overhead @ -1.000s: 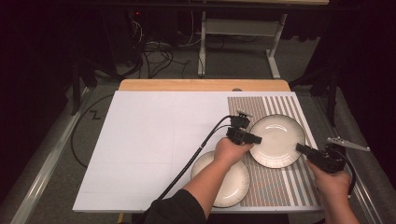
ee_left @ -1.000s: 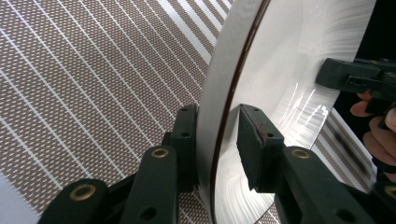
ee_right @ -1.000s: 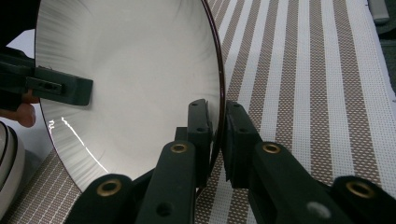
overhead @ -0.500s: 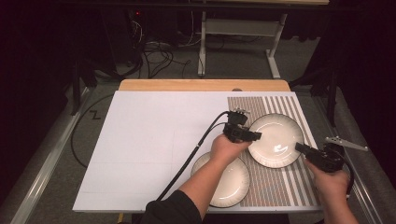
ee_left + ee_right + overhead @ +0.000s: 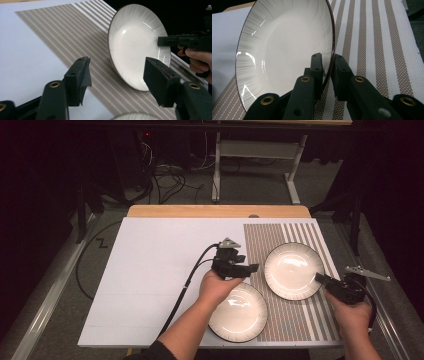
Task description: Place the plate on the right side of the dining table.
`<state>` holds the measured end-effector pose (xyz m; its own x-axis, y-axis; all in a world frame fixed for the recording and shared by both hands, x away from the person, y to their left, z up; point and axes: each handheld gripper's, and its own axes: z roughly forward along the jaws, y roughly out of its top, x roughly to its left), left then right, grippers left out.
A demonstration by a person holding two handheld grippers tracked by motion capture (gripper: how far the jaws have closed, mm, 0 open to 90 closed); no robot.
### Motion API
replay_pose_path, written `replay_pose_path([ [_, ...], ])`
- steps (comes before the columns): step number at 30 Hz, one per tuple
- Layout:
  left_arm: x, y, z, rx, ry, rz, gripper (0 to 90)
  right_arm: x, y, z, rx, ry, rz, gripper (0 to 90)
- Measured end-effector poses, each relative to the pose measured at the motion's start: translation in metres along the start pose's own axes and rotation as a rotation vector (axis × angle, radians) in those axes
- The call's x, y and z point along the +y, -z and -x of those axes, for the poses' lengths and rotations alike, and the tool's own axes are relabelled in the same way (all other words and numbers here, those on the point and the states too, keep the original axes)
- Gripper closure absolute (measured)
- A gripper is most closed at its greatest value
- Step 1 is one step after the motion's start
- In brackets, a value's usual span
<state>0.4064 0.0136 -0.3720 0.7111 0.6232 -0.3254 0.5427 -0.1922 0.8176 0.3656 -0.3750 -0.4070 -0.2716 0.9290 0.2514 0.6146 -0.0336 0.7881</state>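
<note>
A white plate with a dark rim lies on the striped placemat. My right gripper is shut on its near right rim, and in the right gripper view the jaws pinch that rim with the plate tilted up. My left gripper hovers to the left of this plate, apart from it. Its jaws have just been opening and stand open with nothing between them; the plate shows beyond them. A second white plate lies under my left hand.
The striped mat covers the right part of a white table sheet on a wooden table. A black cable trails from the left gripper across the sheet. Table legs and cables stand on the dark floor behind.
My left gripper has drawn back to the left from the far plate's left rim, and its jaws have widened. The right gripper has stayed put on the rim.
</note>
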Motion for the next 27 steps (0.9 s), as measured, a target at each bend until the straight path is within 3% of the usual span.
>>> replay_pose_path([
  [7,-0.025,0.051,-0.018,0.077,-0.004,0.061,28.9,0.0,-0.003,-0.001,-0.011,-0.015,-0.002,81.9],
  [13,-0.051,0.094,-0.025,0.13,-0.055,0.107,27.1,0.001,-0.004,-0.002,-0.019,-0.023,-0.002,81.9],
  [15,-0.064,0.109,-0.03,0.139,-0.05,0.133,26.5,0.001,-0.004,-0.002,-0.019,-0.028,-0.004,81.8],
  [22,-0.1,0.139,-0.043,0.212,-0.074,0.177,19.9,0.001,-0.006,-0.001,-0.028,-0.038,-0.011,81.4],
  [27,-0.114,0.152,-0.054,0.254,-0.08,0.214,17.4,0.0,-0.007,-0.001,-0.032,-0.045,-0.017,80.9],
])
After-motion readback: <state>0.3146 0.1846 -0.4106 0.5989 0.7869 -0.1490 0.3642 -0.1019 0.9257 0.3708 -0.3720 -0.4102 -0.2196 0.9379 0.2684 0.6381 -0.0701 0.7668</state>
